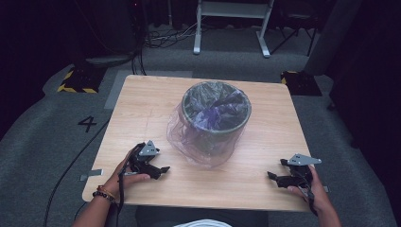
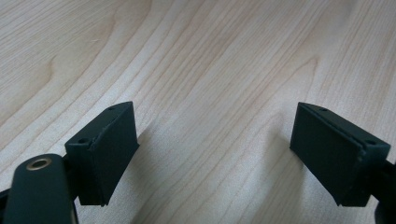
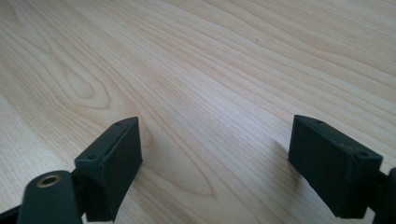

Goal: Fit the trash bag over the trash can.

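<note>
Both the left gripper (image 1: 161, 171) and right gripper (image 1: 273, 178) sit wide open and empty on the table (image 1: 142, 109). To seat the purple bag (image 1: 189, 137) on the bin (image 1: 216, 113), I'd pinch the loose film low on each side and pull evenly.

The high view is soft and low in detail; the desk (image 1: 142, 109) is evenly lit from above while the room beyond falls to near black. The bag (image 1: 208, 127) catches a faint sheen. In both gripper views the wood is bright, sharp at mid-distance and slightly washed out at the top; the near black jaws blur a little and cast soft shadows.
</note>
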Available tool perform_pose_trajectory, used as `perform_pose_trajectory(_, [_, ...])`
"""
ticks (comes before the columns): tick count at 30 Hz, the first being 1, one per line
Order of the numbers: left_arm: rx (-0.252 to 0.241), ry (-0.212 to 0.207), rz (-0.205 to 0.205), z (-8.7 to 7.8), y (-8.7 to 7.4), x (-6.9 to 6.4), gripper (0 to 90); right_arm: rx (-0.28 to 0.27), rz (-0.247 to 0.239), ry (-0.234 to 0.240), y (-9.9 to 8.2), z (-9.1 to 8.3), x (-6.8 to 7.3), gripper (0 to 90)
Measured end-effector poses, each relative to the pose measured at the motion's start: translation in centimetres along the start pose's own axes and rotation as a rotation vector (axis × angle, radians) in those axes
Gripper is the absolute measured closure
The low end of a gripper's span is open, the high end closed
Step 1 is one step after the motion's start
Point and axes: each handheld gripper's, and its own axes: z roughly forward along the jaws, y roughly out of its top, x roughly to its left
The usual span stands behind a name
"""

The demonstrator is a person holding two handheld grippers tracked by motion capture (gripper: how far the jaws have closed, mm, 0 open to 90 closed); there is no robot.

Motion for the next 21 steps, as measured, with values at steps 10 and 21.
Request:
perform_pose_trajectory(10, [0.0, -0.001, 0.0, 0.0, 0.0, 0.0, 14.6, 0.002, 0.044, -0.048, -1.1, -1.2, -1.6, 16.6])
perform_pose_trajectory(21, [0.0, 0.0, 0.0, 0.0, 0.0, 0.0, 14.6, 0.0, 0.074, -0.082, -1.6, -1.7, -2.4, 16.6])
